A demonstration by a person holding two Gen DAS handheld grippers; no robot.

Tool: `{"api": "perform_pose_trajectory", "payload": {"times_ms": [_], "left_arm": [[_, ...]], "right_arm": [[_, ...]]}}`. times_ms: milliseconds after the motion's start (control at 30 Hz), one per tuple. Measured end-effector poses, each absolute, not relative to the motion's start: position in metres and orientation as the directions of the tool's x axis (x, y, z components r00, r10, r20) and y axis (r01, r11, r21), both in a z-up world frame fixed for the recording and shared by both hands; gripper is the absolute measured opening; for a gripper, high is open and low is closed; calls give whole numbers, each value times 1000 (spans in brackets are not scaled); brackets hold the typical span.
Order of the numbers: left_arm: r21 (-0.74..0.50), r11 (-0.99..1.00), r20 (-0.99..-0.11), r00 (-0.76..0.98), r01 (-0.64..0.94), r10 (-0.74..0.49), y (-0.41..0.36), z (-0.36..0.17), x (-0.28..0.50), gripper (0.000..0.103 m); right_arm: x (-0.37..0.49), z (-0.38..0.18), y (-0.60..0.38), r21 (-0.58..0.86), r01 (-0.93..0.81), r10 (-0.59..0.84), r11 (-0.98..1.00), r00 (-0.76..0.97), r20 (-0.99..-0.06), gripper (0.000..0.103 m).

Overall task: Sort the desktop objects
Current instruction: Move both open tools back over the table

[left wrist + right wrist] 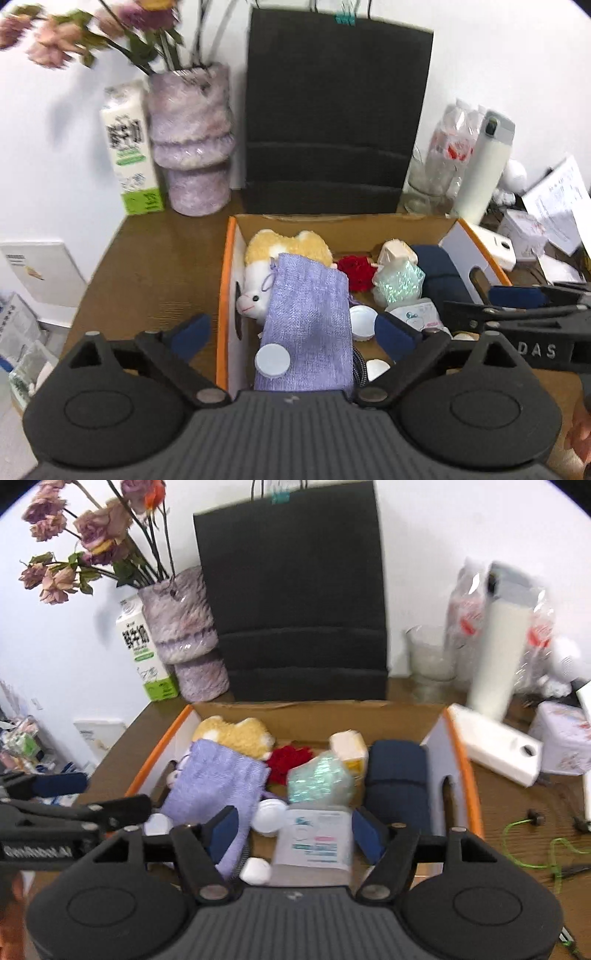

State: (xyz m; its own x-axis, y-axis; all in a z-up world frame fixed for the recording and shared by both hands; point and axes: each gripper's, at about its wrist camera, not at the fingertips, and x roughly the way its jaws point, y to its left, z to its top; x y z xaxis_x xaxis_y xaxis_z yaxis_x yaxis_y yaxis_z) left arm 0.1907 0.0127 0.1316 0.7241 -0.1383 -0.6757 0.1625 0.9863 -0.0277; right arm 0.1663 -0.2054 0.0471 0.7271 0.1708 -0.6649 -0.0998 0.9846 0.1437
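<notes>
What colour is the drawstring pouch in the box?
Light purple; the pouch shows best in the left wrist view.

White wall (480, 55) ran across the back, evenly lit, no hard shadows. Brown wood-grain desk (155, 258) filled the area ahead of the tongs and reached right up to that wall. Black paper bag (332, 110) stood straight ahead against the wall. Purple vase (192, 147) with dried pink flowers (62, 554) sat ahead-left, milk carton (142, 650) touching its left side. Clutter lay low, off the desk's left edge; too blurred to identify.
</notes>
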Motion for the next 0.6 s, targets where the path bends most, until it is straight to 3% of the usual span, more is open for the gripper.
{"api": "perform_pose_trajectory", "payload": {"times_ms": [200, 367, 600], "left_arm": [[4, 980, -515, 841, 198, -167, 9, 144, 120, 103], [-48, 980, -409, 891, 193, -196, 6, 129, 58, 103], [-40, 982, -451, 874, 186, -184, -4, 62, -9, 103]], "right_arm": [[86, 44, -219, 70, -129, 147, 989, 852, -503, 79], [33, 13, -218, 33, -149, 146, 988, 863, -483, 79], [-29, -34, -229, 48, -139, 144, 989, 836, -530, 84]]}}
